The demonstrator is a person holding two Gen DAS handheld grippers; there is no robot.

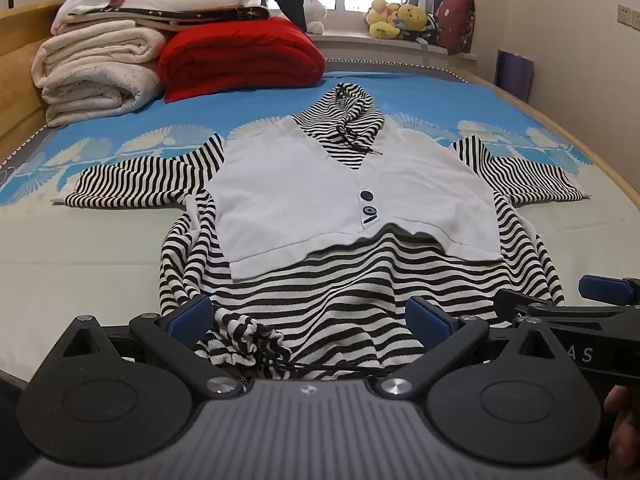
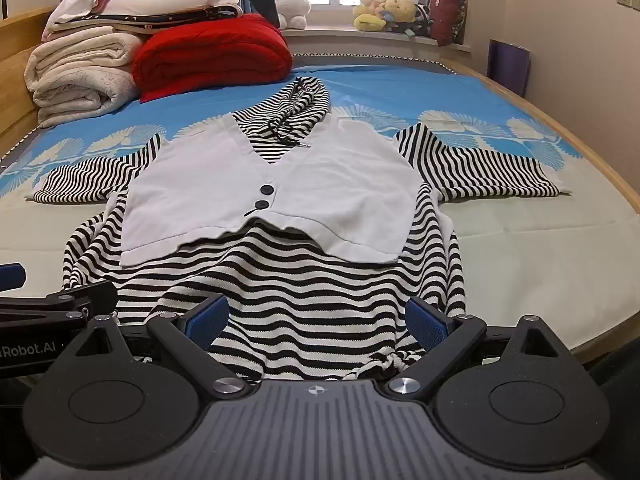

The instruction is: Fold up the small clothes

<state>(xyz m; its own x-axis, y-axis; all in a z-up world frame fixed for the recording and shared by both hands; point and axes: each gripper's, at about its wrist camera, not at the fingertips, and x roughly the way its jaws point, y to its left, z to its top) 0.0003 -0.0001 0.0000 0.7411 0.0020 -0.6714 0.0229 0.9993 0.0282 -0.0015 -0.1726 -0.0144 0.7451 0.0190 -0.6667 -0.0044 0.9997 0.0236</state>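
Both open tools over striped hoodie's hem.

A black-and-white striped hooded top lies flat, face up, sleeves spread wide. Its white buttoned vest panel covers the chest.

- Bed, wooden frame, with a blue and cream sheet.
- Striped hoodie with white vest front lies spread flat mid-bed, sleeves out.
- Red blanket and folded white quilts sit at the far left.
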